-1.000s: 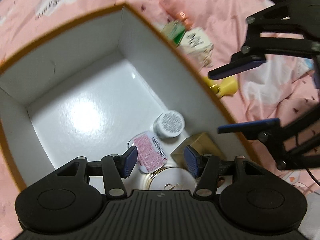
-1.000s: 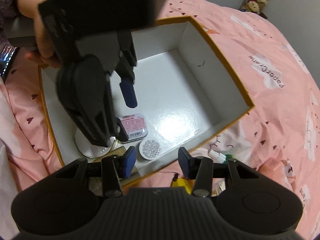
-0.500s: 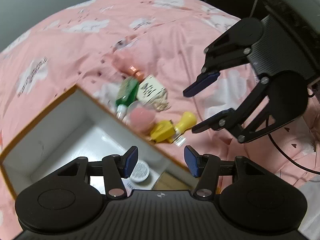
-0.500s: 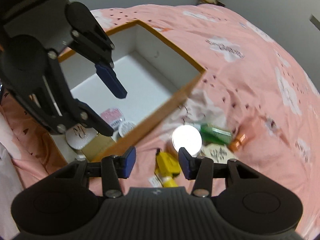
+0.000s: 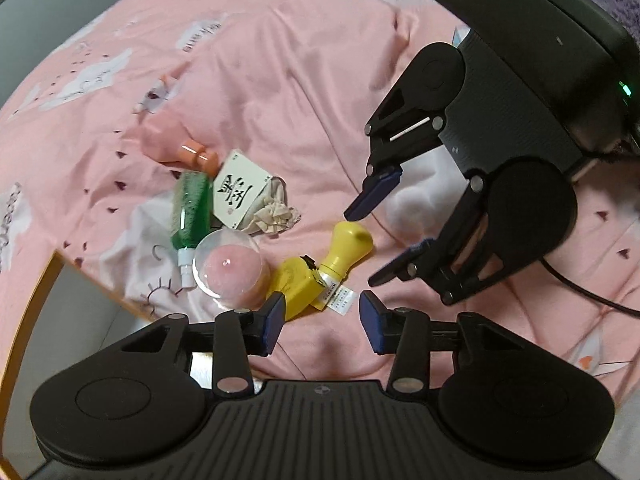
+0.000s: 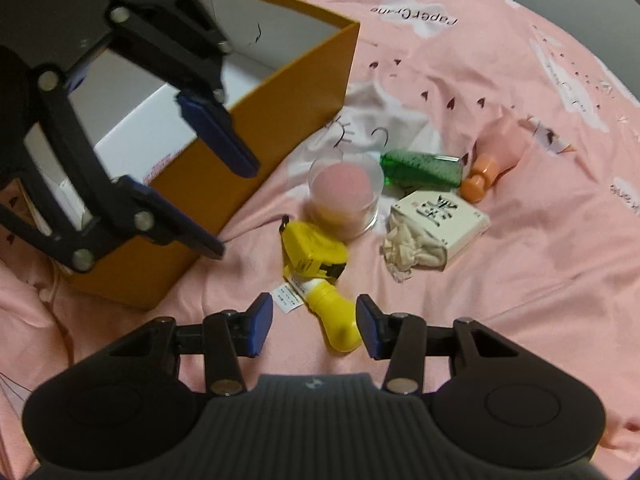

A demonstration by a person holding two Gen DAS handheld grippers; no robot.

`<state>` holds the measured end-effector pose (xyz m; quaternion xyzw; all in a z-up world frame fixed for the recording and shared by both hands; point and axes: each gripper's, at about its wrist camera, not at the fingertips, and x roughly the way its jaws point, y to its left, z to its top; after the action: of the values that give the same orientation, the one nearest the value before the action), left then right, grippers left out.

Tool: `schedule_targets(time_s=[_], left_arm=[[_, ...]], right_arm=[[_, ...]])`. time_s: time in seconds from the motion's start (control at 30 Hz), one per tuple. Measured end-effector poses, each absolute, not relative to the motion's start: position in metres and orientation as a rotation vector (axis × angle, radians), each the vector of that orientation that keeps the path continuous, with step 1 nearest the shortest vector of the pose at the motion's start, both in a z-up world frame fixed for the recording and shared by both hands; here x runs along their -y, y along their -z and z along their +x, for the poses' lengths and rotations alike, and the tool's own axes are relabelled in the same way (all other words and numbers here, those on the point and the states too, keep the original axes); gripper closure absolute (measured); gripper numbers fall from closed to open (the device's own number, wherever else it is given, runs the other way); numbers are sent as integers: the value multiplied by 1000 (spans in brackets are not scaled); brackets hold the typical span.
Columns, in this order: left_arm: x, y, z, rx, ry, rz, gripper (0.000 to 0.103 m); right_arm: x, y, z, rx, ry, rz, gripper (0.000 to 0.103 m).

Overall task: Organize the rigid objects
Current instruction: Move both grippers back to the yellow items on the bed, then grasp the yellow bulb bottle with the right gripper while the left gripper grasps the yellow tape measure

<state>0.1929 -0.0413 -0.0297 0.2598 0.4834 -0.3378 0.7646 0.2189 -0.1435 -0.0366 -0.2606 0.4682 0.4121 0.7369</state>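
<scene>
Right gripper [image 6: 314,326] jaws parted, empty, astride yellow bottle [image 6: 334,316] on bed; left gripper [image 5: 322,322] empty, jaws just narrowed; lower squarely, pinch body.

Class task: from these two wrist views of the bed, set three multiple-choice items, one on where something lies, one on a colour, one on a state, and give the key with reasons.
1. The clear round jar with pink contents lies:
A. inside the box
B. on the pink bedsheet beside the box
C. between the tongs

2. The open cardboard box is outside:
A. blue
B. green
C. orange

3. The right tongs are:
A. open, pads clear of the yellow bottle
B. clamped on a green bottle
C. shut empty

Key: B, the jar rests on fabric by the box wall; C, its outer walls are orange; A, gaps show beside the bottle.
</scene>
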Motion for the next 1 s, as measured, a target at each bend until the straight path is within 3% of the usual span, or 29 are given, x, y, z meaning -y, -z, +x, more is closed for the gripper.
schedule_targets(time_s=[0.47,1.0], left_arm=[[76,88,225,-1188,768,728,51],[92,110,237,-1243,735,826,55]], right_arm=[[133,87,241,-1021,-958,-673,58],[168,88,255,-1171,-959,-515,66]])
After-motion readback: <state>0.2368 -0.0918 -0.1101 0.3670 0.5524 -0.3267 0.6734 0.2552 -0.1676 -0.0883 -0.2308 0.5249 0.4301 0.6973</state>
